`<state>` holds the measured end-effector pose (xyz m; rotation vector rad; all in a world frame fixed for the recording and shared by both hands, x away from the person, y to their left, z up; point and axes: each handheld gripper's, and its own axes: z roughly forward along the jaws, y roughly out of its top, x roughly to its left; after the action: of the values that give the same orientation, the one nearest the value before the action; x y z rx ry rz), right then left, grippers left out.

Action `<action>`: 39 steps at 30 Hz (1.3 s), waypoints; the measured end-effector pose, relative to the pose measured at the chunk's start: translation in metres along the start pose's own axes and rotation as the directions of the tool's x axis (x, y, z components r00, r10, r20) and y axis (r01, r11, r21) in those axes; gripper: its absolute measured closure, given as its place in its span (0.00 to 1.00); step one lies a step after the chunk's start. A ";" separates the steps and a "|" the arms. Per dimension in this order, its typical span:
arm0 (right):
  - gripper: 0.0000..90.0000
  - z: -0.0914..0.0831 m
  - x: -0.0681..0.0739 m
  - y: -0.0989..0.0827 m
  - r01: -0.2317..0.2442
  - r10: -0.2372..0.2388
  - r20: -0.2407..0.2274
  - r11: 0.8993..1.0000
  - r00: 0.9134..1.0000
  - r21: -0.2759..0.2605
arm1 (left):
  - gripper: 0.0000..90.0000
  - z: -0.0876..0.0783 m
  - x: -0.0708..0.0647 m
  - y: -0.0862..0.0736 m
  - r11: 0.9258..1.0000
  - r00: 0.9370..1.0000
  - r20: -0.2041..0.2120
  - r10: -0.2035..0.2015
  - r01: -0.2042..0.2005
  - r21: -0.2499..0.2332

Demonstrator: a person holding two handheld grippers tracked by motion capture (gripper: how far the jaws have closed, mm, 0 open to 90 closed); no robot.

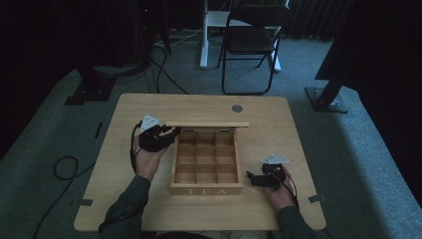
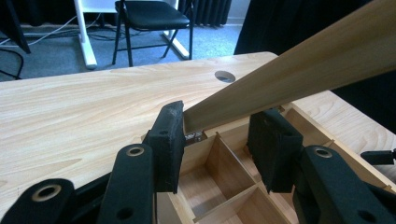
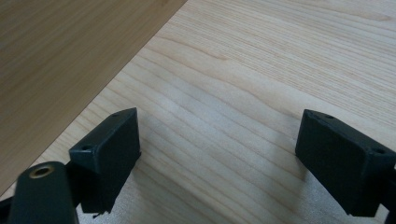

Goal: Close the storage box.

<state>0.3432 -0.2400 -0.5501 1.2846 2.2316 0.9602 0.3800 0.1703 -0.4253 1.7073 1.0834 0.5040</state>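
A wooden tea box (image 1: 206, 190) stands mid-table, its divided compartments bare and its lid (image 1: 207, 124) raised upright at the back. My left gripper (image 1: 171, 133) is at the box's back left corner. In the left gripper view the lid's end (image 2: 299, 74) reaches in between the jaws of that gripper (image 2: 219, 149). It lies against the left pad (image 2: 169, 140) with a wide gap to the other pad, so the gripper is open. My right gripper (image 1: 252, 178) rests on the table just right of the box. It is open (image 3: 219, 154) over bare wood, with the box's side wall (image 3: 60, 60) to its left.
A round cable hole (image 1: 237, 108) sits in the table near its far edge. A black folding chair (image 1: 251, 37) and a white desk leg (image 1: 203, 35) stand beyond the table. Cables lie on the floor at the left (image 1: 64, 167).
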 end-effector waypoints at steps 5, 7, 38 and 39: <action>0.15 0.000 0.000 0.000 -0.001 0.001 -0.001 1.000 1.000 0.000 | 0.62 -0.001 -0.002 -0.003 1.000 1.000 -0.006 0.002 -0.002 0.001; 0.15 0.000 0.000 0.000 -0.002 0.002 -0.001 1.000 1.000 0.000 | 0.62 -0.002 -0.003 -0.005 1.000 1.000 -0.006 0.002 -0.002 0.002; 0.15 0.000 0.000 0.000 -0.002 0.002 -0.001 1.000 1.000 -0.001 | 0.56 -0.015 -0.011 -0.029 1.000 1.000 0.024 0.011 -0.011 -0.025; 0.15 0.000 0.000 0.000 -0.002 0.002 -0.001 1.000 1.000 -0.001 | 0.56 -0.015 -0.012 -0.029 1.000 1.000 0.026 0.010 -0.009 -0.024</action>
<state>0.3431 -0.2398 -0.5502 1.2861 2.2305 0.9624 0.3501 0.1711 -0.4435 1.6950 1.0473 0.4975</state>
